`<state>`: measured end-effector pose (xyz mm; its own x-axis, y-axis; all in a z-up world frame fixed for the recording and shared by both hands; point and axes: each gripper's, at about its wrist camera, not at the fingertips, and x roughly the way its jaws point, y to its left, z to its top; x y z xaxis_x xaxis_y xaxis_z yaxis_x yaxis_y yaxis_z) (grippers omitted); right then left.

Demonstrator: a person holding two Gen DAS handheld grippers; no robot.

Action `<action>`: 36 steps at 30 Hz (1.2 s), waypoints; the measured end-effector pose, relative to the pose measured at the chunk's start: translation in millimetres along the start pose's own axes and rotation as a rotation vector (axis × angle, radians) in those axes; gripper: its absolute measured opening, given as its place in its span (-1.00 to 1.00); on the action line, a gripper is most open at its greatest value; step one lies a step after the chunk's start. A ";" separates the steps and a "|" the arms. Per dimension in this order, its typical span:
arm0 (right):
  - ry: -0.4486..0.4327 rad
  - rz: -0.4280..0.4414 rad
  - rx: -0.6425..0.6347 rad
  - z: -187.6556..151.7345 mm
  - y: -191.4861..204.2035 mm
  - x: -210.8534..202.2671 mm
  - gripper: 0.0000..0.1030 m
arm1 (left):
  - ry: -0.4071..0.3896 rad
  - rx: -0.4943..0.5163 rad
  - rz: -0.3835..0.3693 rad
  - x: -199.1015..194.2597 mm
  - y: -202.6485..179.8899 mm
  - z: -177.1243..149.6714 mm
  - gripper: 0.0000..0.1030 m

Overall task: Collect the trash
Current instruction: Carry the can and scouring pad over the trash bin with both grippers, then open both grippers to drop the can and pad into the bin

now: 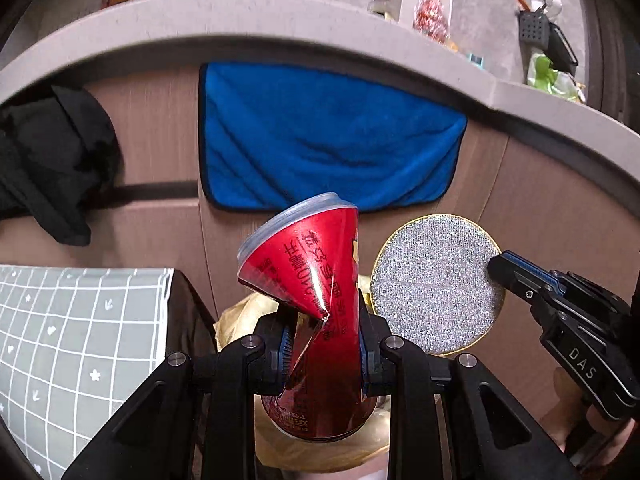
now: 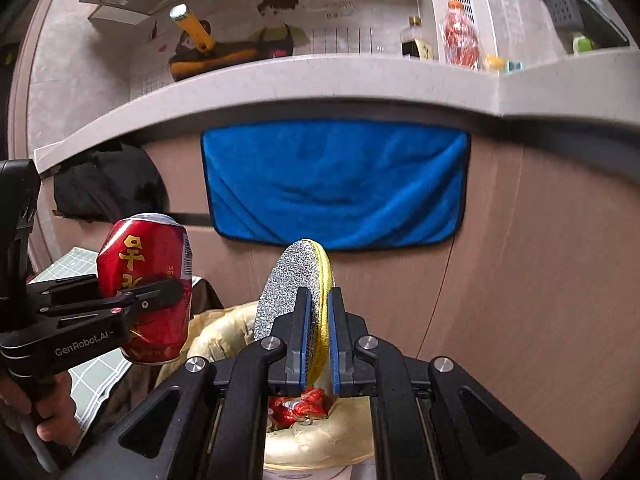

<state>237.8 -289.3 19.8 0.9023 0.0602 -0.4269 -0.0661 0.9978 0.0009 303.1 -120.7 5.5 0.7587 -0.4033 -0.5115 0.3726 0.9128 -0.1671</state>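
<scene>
My left gripper (image 1: 324, 344) is shut on a crushed red drink can (image 1: 316, 280), which stands tilted between the pads. In the right wrist view the same can (image 2: 148, 248) and left gripper (image 2: 168, 292) sit at the left. My right gripper (image 2: 319, 300) is shut on a round silver scouring pad with a yellow rim (image 2: 288, 288). That pad (image 1: 432, 284) hangs just right of the can, with the right gripper (image 1: 504, 270) on its edge. Below both lies an open yellowish trash bag (image 2: 224, 328) with red wrappers (image 2: 304, 408) inside.
A blue towel (image 1: 328, 136) hangs on the cabinet front ahead, under a grey countertop edge (image 1: 240, 12). A black garment (image 1: 52, 160) hangs at the left. A grey patterned cloth (image 1: 72, 332) lies left of the bag. Bottles (image 2: 460, 36) stand on the counter.
</scene>
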 end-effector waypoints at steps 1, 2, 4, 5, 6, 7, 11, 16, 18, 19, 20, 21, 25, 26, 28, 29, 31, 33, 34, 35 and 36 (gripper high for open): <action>0.008 0.002 0.006 -2.1 -1.0 3.4 -0.86 | 0.006 -0.003 0.004 4.1 1.3 -1.7 -0.49; 0.017 0.008 0.014 -4.0 -2.5 6.6 -0.85 | 0.008 -0.004 0.005 6.7 2.2 -2.5 -0.50; 0.027 0.018 0.028 -6.4 -4.7 11.8 -0.85 | 0.009 -0.002 0.006 10.4 2.4 -3.2 -0.48; 0.028 0.023 0.033 -7.0 -5.4 13.2 -0.83 | 0.012 0.001 -0.002 13.6 2.7 -3.3 -0.42; 0.031 0.032 0.042 -8.2 -7.0 15.4 -0.78 | 0.015 0.001 -0.007 15.2 2.5 -2.9 -0.30; 0.035 0.042 0.060 -10.4 -8.7 17.6 -0.78 | 0.028 0.005 -0.017 18.5 2.4 -2.7 -0.21; 0.048 0.048 0.096 -16.6 -10.6 19.7 -0.69 | 0.115 0.038 -0.039 32.9 -1.7 -4.7 -0.03; 0.046 0.047 0.092 -20.8 -4.3 7.8 -0.50 | 0.084 -0.011 -0.027 18.8 4.3 -4.6 0.01; 0.043 0.038 0.082 -20.0 0.1 1.2 -0.46 | 0.067 -0.016 -0.019 8.8 4.8 -1.7 0.04; 0.042 0.035 0.085 -19.4 1.5 -2.4 -0.46 | 0.061 -0.016 -0.022 5.6 4.3 -0.3 0.04; 0.039 0.034 0.090 -18.4 2.0 -5.5 -0.45 | 0.051 -0.014 -0.034 2.0 3.5 1.4 0.05; 0.033 0.035 0.097 -17.5 3.2 -10.9 -0.43 | 0.047 -0.009 -0.050 1.0 2.6 3.5 0.06; 0.007 -0.003 0.100 -13.9 8.8 -30.6 -0.33 | 0.041 -0.021 -0.094 4.0 2.4 13.4 0.09; 0.001 -0.006 0.103 -13.7 9.4 -35.6 -0.33 | 0.043 -0.043 -0.114 5.2 4.4 15.3 0.09; -0.015 -0.016 0.107 -14.0 10.6 -46.7 -0.32 | 0.036 -0.065 -0.148 7.1 5.8 18.4 0.09; -0.020 -0.023 0.107 -14.3 10.8 -50.8 -0.30 | 0.032 -0.062 -0.163 9.4 5.1 21.1 0.09; -0.022 -0.033 0.104 -15.0 11.3 -57.4 -0.28 | 0.031 -0.052 -0.167 15.0 3.1 26.0 0.10; -0.023 -0.043 0.101 -15.6 10.9 -60.3 -0.27 | 0.027 -0.046 -0.168 19.2 2.5 27.8 0.10; -0.024 -0.047 0.100 -15.9 10.4 -60.6 -0.27 | 0.030 -0.040 -0.165 20.6 2.1 26.9 0.10; -0.023 -0.050 0.101 -16.4 9.6 -60.6 -0.26 | 0.039 -0.027 -0.165 23.2 1.6 23.6 0.10; -0.019 -0.049 0.106 -17.5 8.5 -60.2 -0.26 | 0.050 -0.012 -0.166 26.2 1.1 18.9 0.10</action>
<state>175.5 -284.9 29.7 0.9115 0.0104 -0.4111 0.0230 0.9968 0.0762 333.5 -131.4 7.8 0.6596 -0.5455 -0.5170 0.4844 0.8345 -0.2625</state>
